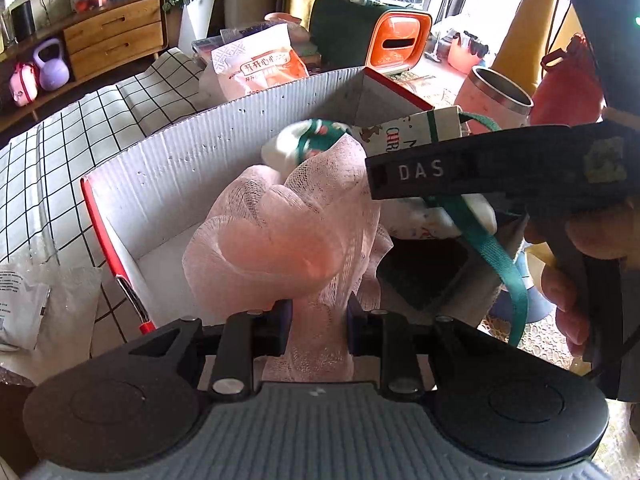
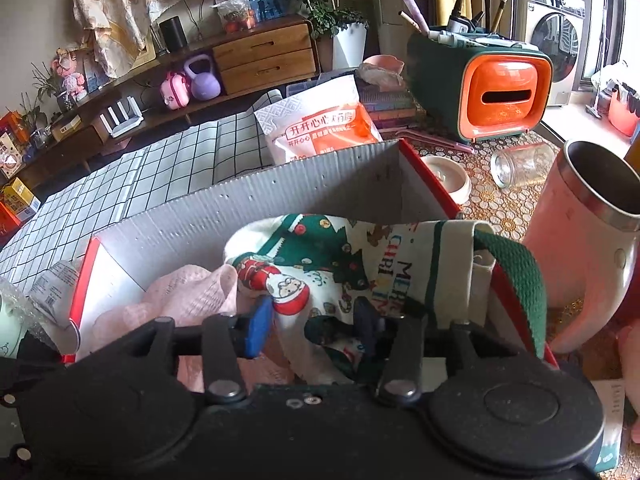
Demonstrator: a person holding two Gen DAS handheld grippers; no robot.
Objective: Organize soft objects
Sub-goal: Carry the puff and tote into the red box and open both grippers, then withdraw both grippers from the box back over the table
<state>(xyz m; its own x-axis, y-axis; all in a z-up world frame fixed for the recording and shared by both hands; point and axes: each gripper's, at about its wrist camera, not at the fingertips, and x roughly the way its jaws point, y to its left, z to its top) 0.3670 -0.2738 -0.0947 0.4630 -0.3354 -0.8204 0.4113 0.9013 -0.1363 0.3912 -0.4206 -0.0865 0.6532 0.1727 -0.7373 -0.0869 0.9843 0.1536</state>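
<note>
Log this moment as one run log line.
left tongs: shut on pink loofah | right tongs: holding Christmas bag | both over box

Patterned tablecloth (image 2: 504,204) carries cardboard box (image 2: 240,216), pink tumbler (image 2: 576,240), glass jar (image 2: 524,164).
</note>
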